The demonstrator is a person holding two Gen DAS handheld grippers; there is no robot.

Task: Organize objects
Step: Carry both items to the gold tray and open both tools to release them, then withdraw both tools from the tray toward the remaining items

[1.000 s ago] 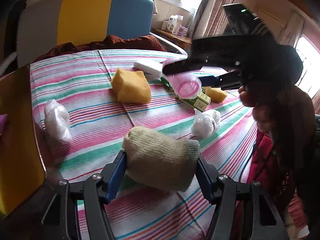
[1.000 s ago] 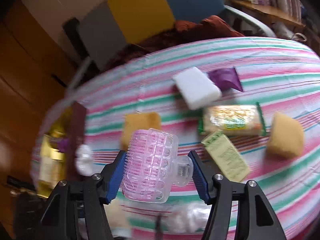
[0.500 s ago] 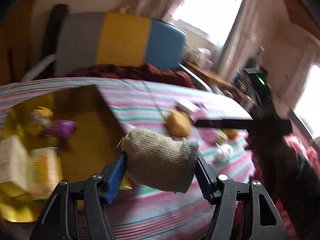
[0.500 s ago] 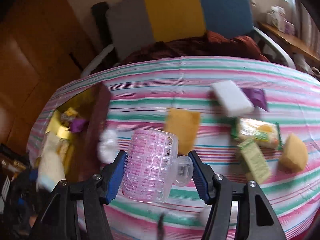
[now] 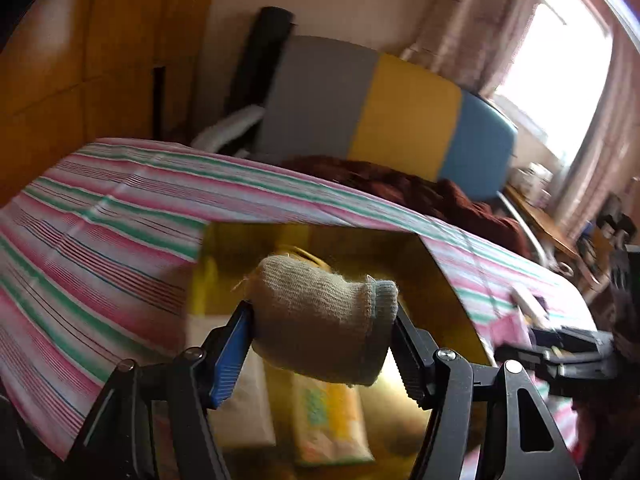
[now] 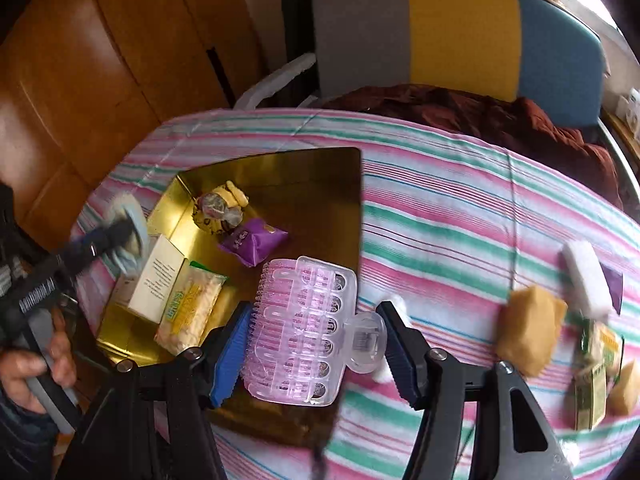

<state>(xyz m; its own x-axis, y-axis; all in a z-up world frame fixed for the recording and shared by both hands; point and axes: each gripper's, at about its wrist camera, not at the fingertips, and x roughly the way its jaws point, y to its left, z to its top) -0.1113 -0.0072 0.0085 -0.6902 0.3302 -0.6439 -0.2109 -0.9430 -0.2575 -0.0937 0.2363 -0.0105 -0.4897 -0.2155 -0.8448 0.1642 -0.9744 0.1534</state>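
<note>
Striped cloth (image 6: 460, 216) in pink, green and white covers the surface, with a gold box (image 6: 280, 184) sunk open at its left end and a chair back (image 6: 460, 28) of grey, yellow and blue panels behind.

Pinched between the left gripper (image 5: 322, 338) fingers is a rolled sock (image 5: 320, 320), beige knit with a pale blue cuff at its right end; the blue pad (image 5: 232, 356) presses its left side. It hangs above the gold box. The right gripper (image 6: 316, 334) fingers clamp a clear pink hair clip (image 6: 304, 328) with rows of teeth and a rounded hinge tab on the right, held over the box's near right corner.

Only the right wrist view shows the box contents sharply: a purple packet (image 6: 252, 242), a white carton (image 6: 154, 280), a yellow snack pack (image 6: 190, 312) and a small yellow toy (image 6: 222, 206). It also shows the person's hand (image 6: 36, 360) on the left gripper's handle, and further right on the cloth a yellow sponge (image 6: 530, 332) and a white block (image 6: 586, 278). The left wrist view instead shows a bright window (image 5: 560, 80) and the right gripper blurred at its right edge.
</note>
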